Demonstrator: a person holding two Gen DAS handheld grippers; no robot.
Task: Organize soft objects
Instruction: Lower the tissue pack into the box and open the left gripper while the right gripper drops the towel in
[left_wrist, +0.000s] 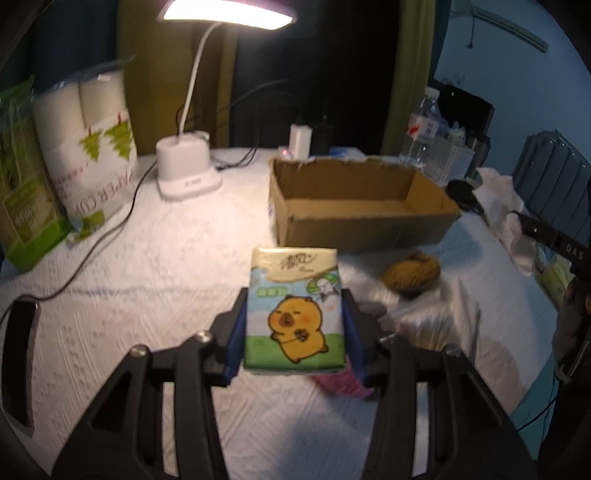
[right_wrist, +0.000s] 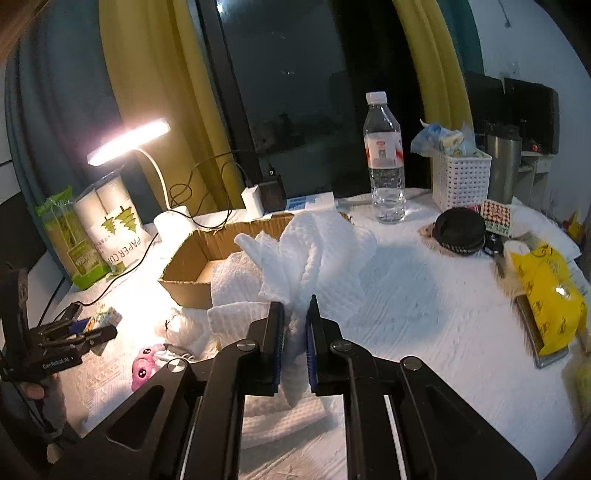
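Observation:
My left gripper (left_wrist: 294, 310) is shut on a tissue pack (left_wrist: 294, 308) printed with a yellow cartoon animal, held above the white table. The open cardboard box (left_wrist: 354, 206) stands just beyond it and looks empty. My right gripper (right_wrist: 296, 317) is shut on a white waffle cloth (right_wrist: 317, 254), bunched upward in front of the box (right_wrist: 192, 266). The left gripper (right_wrist: 85, 332) with its pack shows at the left of the right wrist view. The right gripper (left_wrist: 546, 236) and cloth (left_wrist: 506, 206) show at the right of the left wrist view.
A brown yarn-like ball (left_wrist: 412, 275) lies right of the box. A pink plush (right_wrist: 146, 365) lies near the front left. A lit desk lamp (left_wrist: 186, 170), paper cup sleeve (left_wrist: 96, 147), water bottle (right_wrist: 384, 158), white basket (right_wrist: 460, 177), black round pouch (right_wrist: 460, 230) and yellow bag (right_wrist: 546, 295) stand around.

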